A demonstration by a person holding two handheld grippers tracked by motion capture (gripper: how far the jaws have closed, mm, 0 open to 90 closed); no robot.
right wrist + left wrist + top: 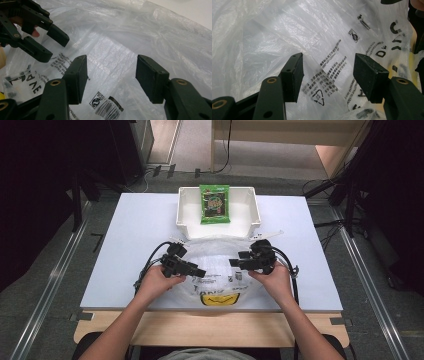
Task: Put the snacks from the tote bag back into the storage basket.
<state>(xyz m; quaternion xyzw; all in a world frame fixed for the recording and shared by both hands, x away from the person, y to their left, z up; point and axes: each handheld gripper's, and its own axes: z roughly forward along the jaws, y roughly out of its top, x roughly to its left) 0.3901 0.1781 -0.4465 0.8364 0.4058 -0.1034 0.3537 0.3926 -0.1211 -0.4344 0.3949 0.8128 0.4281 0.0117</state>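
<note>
A: Between the two jaws in the left gripper view, what do you see?

B: Nothing is pinched. The jaws of the left gripper (328, 75) stand well apart, and behind the gap lies the plastic bag (317, 40), with rows of small black print and a recycling triangle at the lower middle of the frame.

A: And the other one?

B: Same story. The right gripper (111, 77) has its jaws wide apart over the bag, with a barcode label (108, 108) at the lower middle of that frame. At the upper left of the right gripper view the left gripper shows again, jaws apart too.

A: Where does the bag sit in the high view?

B: In the lower middle, on the white table (135, 220), between the two grippers. The left gripper (199, 271) points right, the right gripper (235, 263) points left, so they face each other across the bag (217, 265).

A: Which way does the bag run?

B: It lies flat and crumpled, its long side roughly left to right. Its yellow printed patch (218, 301) is at the near edge, its white handles (267, 235) stretch toward the far side.

A: Anything beyond it?

B: A white bin (187, 212) just behind the bag, upper middle, with a green snack packet (215, 203) inside, standing lengthwise away from the person.
</note>
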